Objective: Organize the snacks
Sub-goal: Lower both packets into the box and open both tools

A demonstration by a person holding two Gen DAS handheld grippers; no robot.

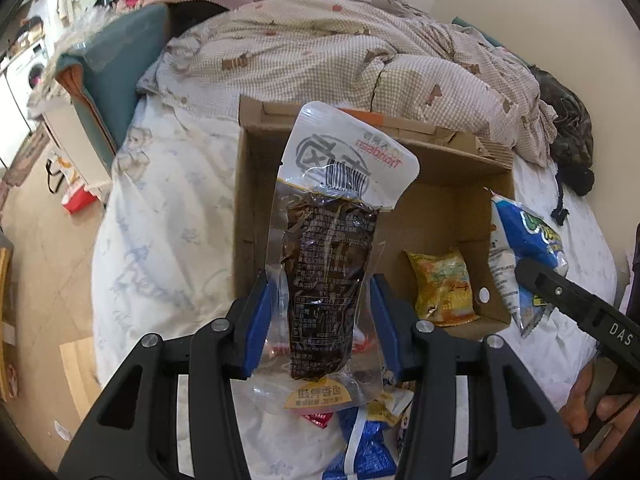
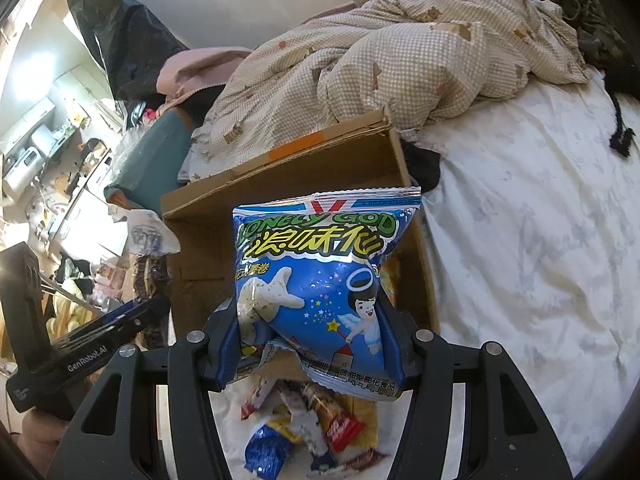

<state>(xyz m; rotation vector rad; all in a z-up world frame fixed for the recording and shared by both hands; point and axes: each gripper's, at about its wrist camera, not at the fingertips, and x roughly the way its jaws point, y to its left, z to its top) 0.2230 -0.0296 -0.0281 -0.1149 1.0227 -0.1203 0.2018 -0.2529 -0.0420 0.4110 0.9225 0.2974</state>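
My left gripper (image 1: 320,312) is shut on a clear pouch of dark snack (image 1: 328,248) and holds it upright over the near edge of an open cardboard box (image 1: 448,208) on the bed. A yellow snack bag (image 1: 442,288) lies inside the box. My right gripper (image 2: 312,340) is shut on a blue puffed-snack bag (image 2: 320,280) and holds it above the box's (image 2: 288,172) near wall. That blue bag also shows in the left wrist view (image 1: 524,256) at the box's right side. Several loose snack packets (image 2: 312,428) lie on the sheet below the grippers.
The box sits on a white bed sheet (image 2: 540,240). A rumpled checked quilt (image 1: 328,48) is piled behind it. A teal cushion (image 1: 116,68) and the floor (image 1: 44,240) lie to the left. A dark garment (image 1: 568,128) lies at the far right.
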